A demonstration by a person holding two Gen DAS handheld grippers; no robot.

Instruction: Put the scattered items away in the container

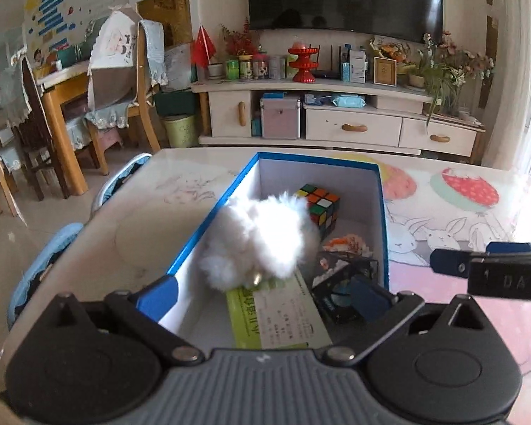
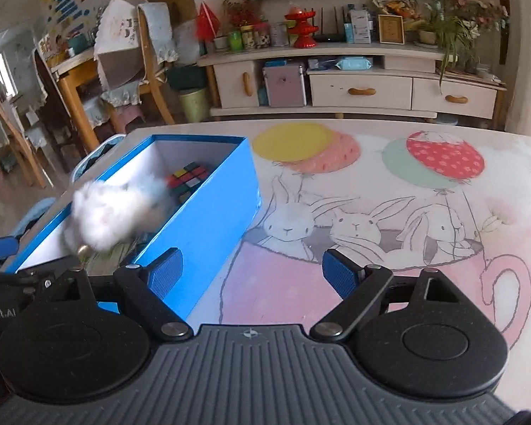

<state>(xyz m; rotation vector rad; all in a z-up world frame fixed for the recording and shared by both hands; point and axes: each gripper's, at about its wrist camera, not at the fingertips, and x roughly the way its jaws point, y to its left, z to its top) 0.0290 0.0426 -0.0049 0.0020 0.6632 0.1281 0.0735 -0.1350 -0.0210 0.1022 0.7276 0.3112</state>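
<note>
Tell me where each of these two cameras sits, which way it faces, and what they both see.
Left wrist: rides on the left gripper, over the near end of the blue box, looking forward into it; its own open fingers show, with the right gripper at the right edge.
Right wrist: rides on the right gripper, beside the box, facing across the rabbit-print table; its open fingers show.
Shared: the box, white fluffy toy, puzzle cube, TV cabinet.

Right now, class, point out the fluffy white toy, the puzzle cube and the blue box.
fluffy white toy (image 1: 265,239), left wrist view, middle of its fur.
puzzle cube (image 1: 322,205), left wrist view, top face.
blue box (image 2: 209,219), right wrist view, outer side wall.
</note>
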